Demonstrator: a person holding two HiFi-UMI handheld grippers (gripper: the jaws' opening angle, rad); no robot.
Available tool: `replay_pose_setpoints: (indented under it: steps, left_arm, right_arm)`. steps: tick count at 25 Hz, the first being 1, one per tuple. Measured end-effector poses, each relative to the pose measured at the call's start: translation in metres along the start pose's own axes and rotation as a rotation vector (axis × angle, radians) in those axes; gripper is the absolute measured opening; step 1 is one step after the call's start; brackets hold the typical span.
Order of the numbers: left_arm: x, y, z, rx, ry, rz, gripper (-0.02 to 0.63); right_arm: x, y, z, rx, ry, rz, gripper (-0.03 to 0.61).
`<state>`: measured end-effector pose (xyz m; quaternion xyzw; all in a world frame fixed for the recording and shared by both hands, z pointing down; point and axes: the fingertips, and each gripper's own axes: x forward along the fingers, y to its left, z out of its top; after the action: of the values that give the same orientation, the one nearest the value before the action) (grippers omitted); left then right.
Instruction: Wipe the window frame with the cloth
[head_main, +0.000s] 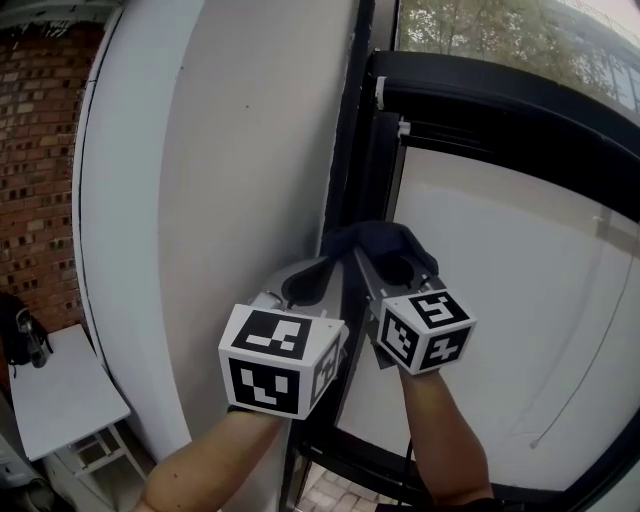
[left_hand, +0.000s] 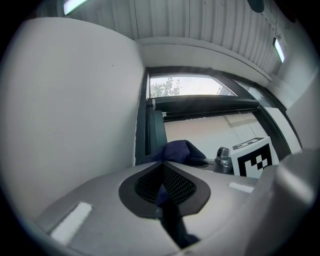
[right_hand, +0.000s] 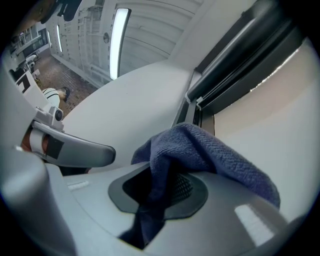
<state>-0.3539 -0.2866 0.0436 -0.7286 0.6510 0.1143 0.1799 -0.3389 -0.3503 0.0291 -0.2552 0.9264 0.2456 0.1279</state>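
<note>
Wiping step in hand: my left gripper (head_main: 316, 274) and right gripper (head_main: 396, 268) both have fingers clamped on the blue cloth (head_main: 384, 240), bunched at the dark window frame (head_main: 352, 130); next, I judge, a pressed stroke along it.
</note>
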Motion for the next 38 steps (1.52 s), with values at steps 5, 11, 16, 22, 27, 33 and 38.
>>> replay_pose_setpoints:
  steps: [5,11,16,22,27,33,38]
  left_arm:
    - [0.009,0.009,0.01,0.015,-0.019,0.021,-0.006]
    - [0.014,0.015,0.015,0.01,-0.024,0.014,-0.006]
    - [0.021,0.02,0.031,0.033,-0.052,0.013,-0.006]
    - [0.029,0.018,0.043,0.009,-0.059,-0.028,-0.006]
    - [0.031,0.009,0.063,-0.005,-0.103,-0.06,-0.006]
    - [0.039,0.015,0.078,0.004,-0.117,-0.054,-0.006]
    - [0.042,0.018,0.084,-0.008,-0.13,-0.053,-0.006]
  right_arm:
    - [0.011,-0.011,0.025,-0.025,-0.039,-0.024,0.064]
    - [0.021,-0.024,0.053,-0.017,-0.081,-0.05,0.064]
    - [0.031,-0.034,0.073,-0.039,-0.095,-0.101,0.064]
    - [0.044,-0.045,0.101,-0.065,-0.118,-0.137,0.064]
    - [0.052,-0.055,0.121,-0.072,-0.128,-0.174,0.064]
    - [0.059,-0.062,0.138,-0.072,-0.147,-0.197,0.064]
    - [0.063,-0.067,0.149,-0.065,-0.15,-0.197,0.064]
